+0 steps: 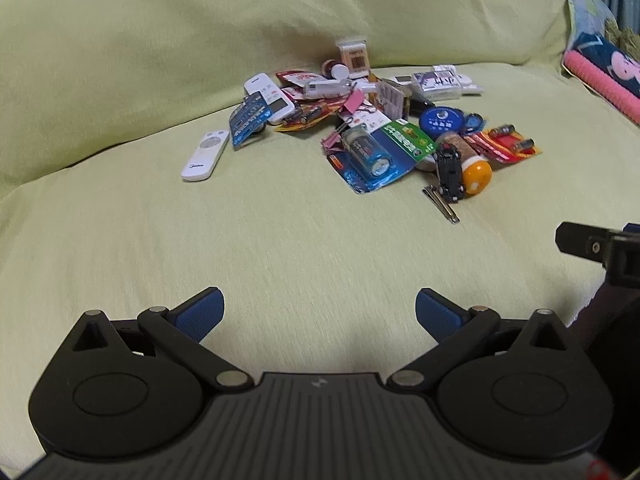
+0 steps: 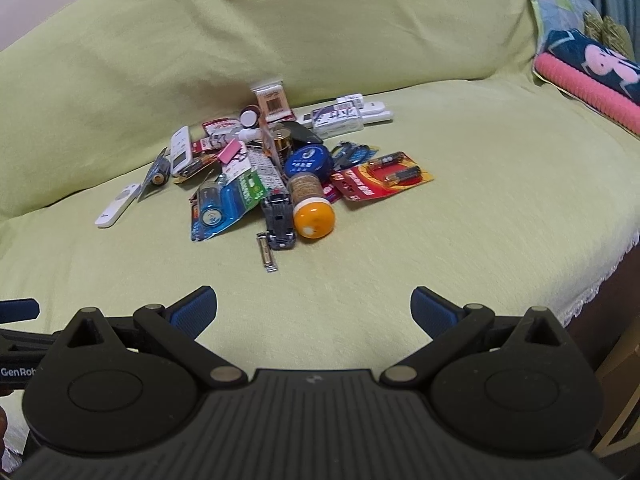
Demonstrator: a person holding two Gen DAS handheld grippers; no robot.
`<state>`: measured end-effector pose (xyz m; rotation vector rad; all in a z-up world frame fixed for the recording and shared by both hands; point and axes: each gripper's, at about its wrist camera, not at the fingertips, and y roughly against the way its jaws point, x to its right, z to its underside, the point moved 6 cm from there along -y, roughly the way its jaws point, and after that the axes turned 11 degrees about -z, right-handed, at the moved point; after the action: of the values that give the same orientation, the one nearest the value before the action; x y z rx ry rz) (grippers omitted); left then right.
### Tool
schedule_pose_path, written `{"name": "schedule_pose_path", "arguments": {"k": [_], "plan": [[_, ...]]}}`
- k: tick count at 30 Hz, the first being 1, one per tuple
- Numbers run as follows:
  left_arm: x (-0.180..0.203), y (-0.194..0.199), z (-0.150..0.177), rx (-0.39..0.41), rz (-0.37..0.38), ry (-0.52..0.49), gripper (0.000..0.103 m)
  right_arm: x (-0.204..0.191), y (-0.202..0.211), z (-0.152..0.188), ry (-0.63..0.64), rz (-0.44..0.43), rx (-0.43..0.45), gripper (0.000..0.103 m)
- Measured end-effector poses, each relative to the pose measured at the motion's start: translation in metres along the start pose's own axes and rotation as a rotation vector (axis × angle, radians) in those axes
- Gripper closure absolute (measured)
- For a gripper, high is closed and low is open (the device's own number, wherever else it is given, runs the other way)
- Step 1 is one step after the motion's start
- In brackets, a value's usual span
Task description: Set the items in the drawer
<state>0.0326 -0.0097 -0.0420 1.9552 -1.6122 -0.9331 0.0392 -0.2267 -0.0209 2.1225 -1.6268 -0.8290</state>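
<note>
Items: a pile (image 1: 380, 120) (image 2: 276, 168) on the green sofa cover (image 1: 280, 240) (image 2: 440, 240), well ahead of both grippers.
Left gripper (image 1: 319, 306): jaws wide, holding nothing.
Right gripper (image 2: 314, 305): jaws wide, holding nothing.
Remote (image 1: 205, 155) (image 2: 118, 204): left of pile.

I see a sofa seat under a light green cover (image 2: 400, 280). On it lie a small white remote (image 2: 118, 205), a metal hair clip (image 2: 267, 255), a toy car (image 2: 280, 222) and blister-packed batteries (image 2: 384, 178) (heaped loosely together).
</note>
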Motion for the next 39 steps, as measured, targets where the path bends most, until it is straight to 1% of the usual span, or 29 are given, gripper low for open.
{"name": "schedule_pose_path", "arguments": {"k": [4, 7, 12, 18, 25, 29, 33, 39], "plan": [[0.0, 0.01, -0.006, 0.021, -0.01, -0.002, 0.001, 0.004, 0.009, -0.007, 0.004, -0.002, 0.024, 0.001], [-0.002, 0.009, -0.02, 0.036, -0.007, 0.018, 0.001, 0.007, 0.015, -0.012, 0.007, -0.003, 0.042, 0.001], [-0.004, 0.018, -0.04, 0.077, -0.013, 0.012, 0.001, 0.014, 0.024, -0.025, 0.012, 0.0, 0.073, 0.001], [-0.004, 0.007, -0.072, 0.115, -0.011, 0.011, 0.001, 0.029, 0.015, -0.049, 0.042, 0.023, 0.09, 0.001], [0.007, -0.033, -0.118, 0.139, -0.009, 0.007, 0.001, 0.055, -0.02, -0.094, 0.1, 0.058, 0.119, 0.001], [0.017, -0.06, -0.147, 0.151, 0.0, 0.015, 0.001, 0.072, -0.048, -0.119, 0.131, 0.068, 0.125, 0.001], [0.029, -0.087, -0.171, 0.169, 0.001, 0.017, 0.001, 0.084, -0.078, -0.14, 0.188, 0.066, 0.132, 0.001], [0.05, -0.131, -0.2, 0.176, 0.023, 0.025, 0.001, 0.099, -0.137, -0.158, 0.271, 0.037, 0.086, 0.001]]}}
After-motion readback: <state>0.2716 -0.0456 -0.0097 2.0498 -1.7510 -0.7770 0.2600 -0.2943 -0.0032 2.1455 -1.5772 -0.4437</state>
